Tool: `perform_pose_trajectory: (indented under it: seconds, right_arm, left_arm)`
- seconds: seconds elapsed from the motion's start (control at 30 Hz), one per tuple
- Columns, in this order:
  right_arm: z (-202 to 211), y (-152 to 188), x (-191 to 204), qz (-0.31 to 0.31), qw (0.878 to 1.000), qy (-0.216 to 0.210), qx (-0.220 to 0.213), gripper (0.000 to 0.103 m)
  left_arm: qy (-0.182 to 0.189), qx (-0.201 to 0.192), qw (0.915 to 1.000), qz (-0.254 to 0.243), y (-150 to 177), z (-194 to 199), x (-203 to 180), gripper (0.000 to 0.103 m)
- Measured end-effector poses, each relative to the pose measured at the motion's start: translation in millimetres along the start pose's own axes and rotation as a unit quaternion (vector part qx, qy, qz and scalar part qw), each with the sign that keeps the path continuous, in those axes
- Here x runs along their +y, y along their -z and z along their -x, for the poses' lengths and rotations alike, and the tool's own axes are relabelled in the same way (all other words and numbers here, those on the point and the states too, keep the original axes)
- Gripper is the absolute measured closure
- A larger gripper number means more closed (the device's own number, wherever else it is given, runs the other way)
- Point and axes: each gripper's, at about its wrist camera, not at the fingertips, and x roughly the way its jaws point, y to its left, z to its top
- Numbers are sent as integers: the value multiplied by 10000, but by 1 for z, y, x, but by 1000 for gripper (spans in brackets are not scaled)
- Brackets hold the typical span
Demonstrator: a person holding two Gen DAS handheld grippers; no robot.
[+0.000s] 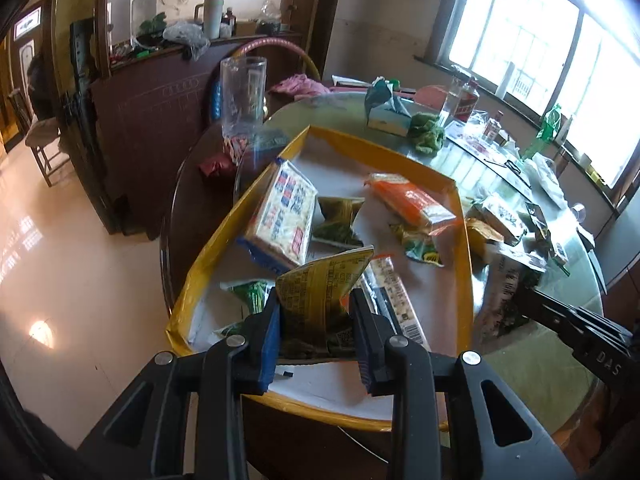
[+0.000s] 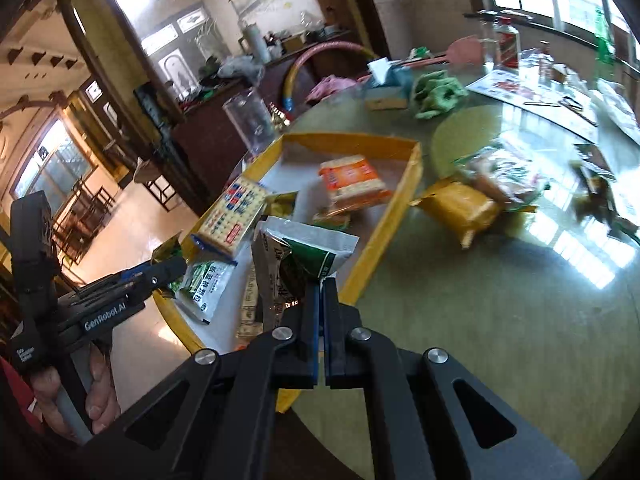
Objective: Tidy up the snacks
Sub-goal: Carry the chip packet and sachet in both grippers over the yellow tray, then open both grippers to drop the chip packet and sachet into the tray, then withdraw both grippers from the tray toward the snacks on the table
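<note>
Left tool (image 1: 316,320): part open, its blue pads (image 1: 270,340) clamped on a crumpled yellow packet (image 1: 320,284), held above the near end of the yellow tray (image 1: 464,264).

Right tool (image 2: 321,292): jaws drawn fully together, pinching the lower edge of a grey-and-green pouch (image 2: 304,252), which stands up just ahead of the tips, over the tray's near right rim.

Tray contents, ahead of both tools: a blue-edged cracker pack (image 1: 280,216) to the left, an orange cracker pack (image 1: 412,200) further off, small green packets (image 1: 340,220) between them, and a white-green sachet (image 2: 204,284) near the left tool.

Beyond the tray, right of the right tool, loose on the table (image 2: 500,320): a mustard-yellow bag (image 2: 456,204) touching a clear bag of snacks (image 2: 500,176).

A hand (image 2: 72,392) grips the left tool's handle.
</note>
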Motion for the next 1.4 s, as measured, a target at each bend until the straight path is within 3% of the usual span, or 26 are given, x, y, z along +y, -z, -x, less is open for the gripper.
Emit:
perform_pose_trajectory:
  seconds: [0.17, 0.5, 0.57, 0.6, 0.63, 0.7, 0.77, 0.83, 0.93, 1.07, 1.27, 1.4]
  right_arm:
    - [-25, -7, 12, 73, 9997, -4, 217, 100]
    - [-75, -11, 17, 151, 9974, 183, 677, 99]
    - [-77, -10, 16, 107, 9974, 213, 679, 96]
    - [-77, -10, 15, 91, 9976, 222, 657, 95]
    - [-75, -10, 15, 97, 9979, 178, 614, 91]
    - [-69, -11, 14, 99, 9985, 135, 528, 81]
    - [-60, -12, 12, 85, 9992, 97, 381, 55]
    - [-47, -13, 10, 56, 9998, -29, 191, 44]
    - [-23, -16, 3, 76, 9998, -188, -48, 39]
    - [17, -20, -22, 41, 9988, -192, -442, 23]
    - [64, -25, -95, -492, 9959, 125, -748, 21]
    - [82, -24, -148, -947, 9914, 387, -819, 21]
  left_arm:
    - [105, 109, 9999, -66, 4, -9, 1, 71]
    - [-199, 477, 9985, -174, 15, -41, 1, 69]
    - [-209, 470, 9985, -180, 17, -41, 2, 66]
    - [-228, 448, 9986, -187, 18, -40, 2, 59]
    - [-223, 430, 9986, -200, 17, -39, 1, 50]
    - [-238, 285, 9991, -217, 17, -32, 0, 44]
    - [-252, 186, 9993, -201, 14, -27, -2, 39]
    - [-203, 77, 9997, -123, 11, -17, -2, 36]
    - [34, -90, 9999, -101, 7, -1, -9, 29]
    - [600, -247, 9975, -278, -2, 14, -36, 24]
    - [987, 46, 9934, -578, -15, 3, -93, 24]
    - [1056, 237, 9914, -741, -18, -14, -124, 24]
